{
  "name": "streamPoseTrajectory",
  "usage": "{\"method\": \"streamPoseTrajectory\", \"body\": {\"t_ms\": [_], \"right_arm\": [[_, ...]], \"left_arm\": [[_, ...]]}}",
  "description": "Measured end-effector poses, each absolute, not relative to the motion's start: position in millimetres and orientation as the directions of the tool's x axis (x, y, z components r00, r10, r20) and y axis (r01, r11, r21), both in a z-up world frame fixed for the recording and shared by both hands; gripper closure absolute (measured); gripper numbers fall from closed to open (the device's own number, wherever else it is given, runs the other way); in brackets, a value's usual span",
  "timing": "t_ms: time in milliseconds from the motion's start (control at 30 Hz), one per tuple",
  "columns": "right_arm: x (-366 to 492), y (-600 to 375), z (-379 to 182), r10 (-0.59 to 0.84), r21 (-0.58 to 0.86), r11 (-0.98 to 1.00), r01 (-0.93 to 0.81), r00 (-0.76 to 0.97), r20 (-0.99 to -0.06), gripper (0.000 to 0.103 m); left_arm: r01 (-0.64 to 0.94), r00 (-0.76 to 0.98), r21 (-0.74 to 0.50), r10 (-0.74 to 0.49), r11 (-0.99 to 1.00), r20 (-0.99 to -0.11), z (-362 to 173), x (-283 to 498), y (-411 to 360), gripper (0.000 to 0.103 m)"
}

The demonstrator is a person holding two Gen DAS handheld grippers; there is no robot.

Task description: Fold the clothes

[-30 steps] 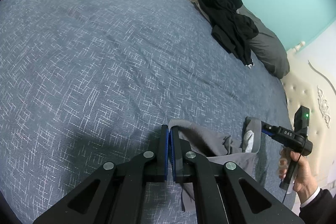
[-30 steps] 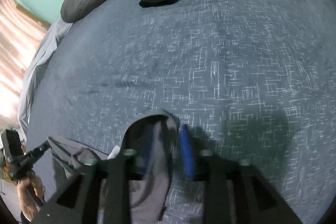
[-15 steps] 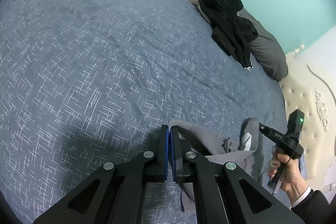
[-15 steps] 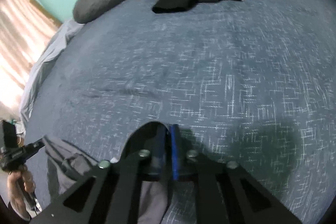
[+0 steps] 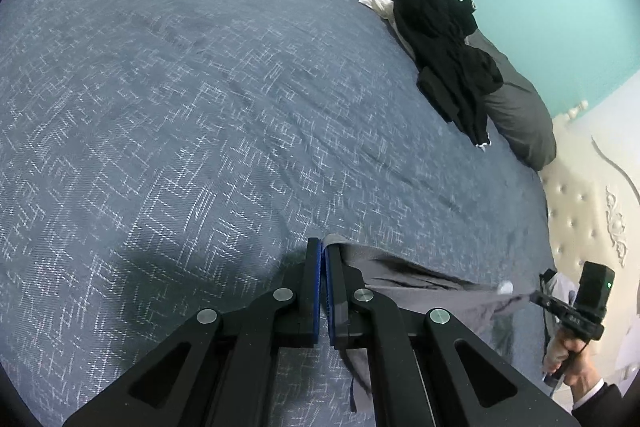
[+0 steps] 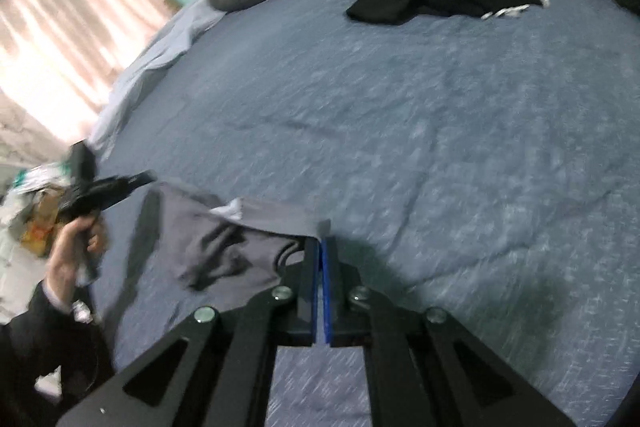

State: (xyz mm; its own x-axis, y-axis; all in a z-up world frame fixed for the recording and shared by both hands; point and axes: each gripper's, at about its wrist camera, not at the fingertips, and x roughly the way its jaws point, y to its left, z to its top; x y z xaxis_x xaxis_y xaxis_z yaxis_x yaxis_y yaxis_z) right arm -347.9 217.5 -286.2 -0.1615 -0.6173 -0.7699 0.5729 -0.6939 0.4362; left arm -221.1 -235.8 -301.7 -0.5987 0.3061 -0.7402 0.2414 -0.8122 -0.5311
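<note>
1. Left wrist view: the left gripper (image 5: 322, 247) is clenched on one edge of a grey garment (image 5: 404, 279), its blue pads pressed together with the cloth caught between them.
2. From that gripper the garment runs off to the right, pulled fairly taut above the blue-grey bedspread (image 5: 200, 107), to the right gripper (image 5: 538, 293), held in a hand (image 5: 568, 359) in a dark sleeve.
3. Right wrist view: the right gripper (image 6: 321, 247) is likewise closed on the garment's (image 6: 240, 243) opposite edge; the cloth sags to its left toward the left gripper (image 6: 150, 177).
4. Far ahead of both grippers, a heap of black clothes (image 5: 448, 47) lies against grey pillows (image 5: 516, 111) by the turquoise wall.
5. Beyond the left gripper, in the right wrist view, a pink curtain (image 6: 60, 27) glows. This view is motion-blurred.
6. No basket or bin shows.
</note>
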Motion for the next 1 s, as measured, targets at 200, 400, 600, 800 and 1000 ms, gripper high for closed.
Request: {"method": "streamPoseTrajectory", "body": {"t_ms": [200, 400, 600, 800, 1000], "right_arm": [[-341.7, 197.1, -300.0, -0.628, 0.481, -0.605, 0.634, -0.009, -0.778, 0.102], [-343.4, 189.8, -314.8, -0.546, 0.442, -0.61, 0.658, 0.055, -0.836, 0.102], [-348.7, 194.5, -326.4, -0.512, 0.413, -0.669, 0.618, 0.019, -0.858, 0.102], [-359.6, 210.0, -333.1, -0.502, 0.422, -0.757, 0.499, -0.031, -0.864, 0.101], [-363.9, 219.8, -329.9, -0.527, 0.441, -0.814, 0.378, -0.16, -0.835, 0.101]], "left_arm": [[0.252, -0.592, -0.535, 0.309, -0.806, -0.745, -305.5, -225.6, -242.2, 0.101], [0.263, -0.591, -0.535, 0.305, -0.803, -0.747, -307.8, -229.6, -249.1, 0.101], [0.26, -0.581, -0.527, 0.304, -0.809, -0.755, -310.3, -231.2, -244.0, 0.101], [0.252, -0.581, -0.525, 0.307, -0.813, -0.754, -308.5, -231.4, -241.0, 0.101], [0.249, -0.584, -0.53, 0.311, -0.81, -0.75, -306.8, -231.0, -241.3, 0.101]]}}
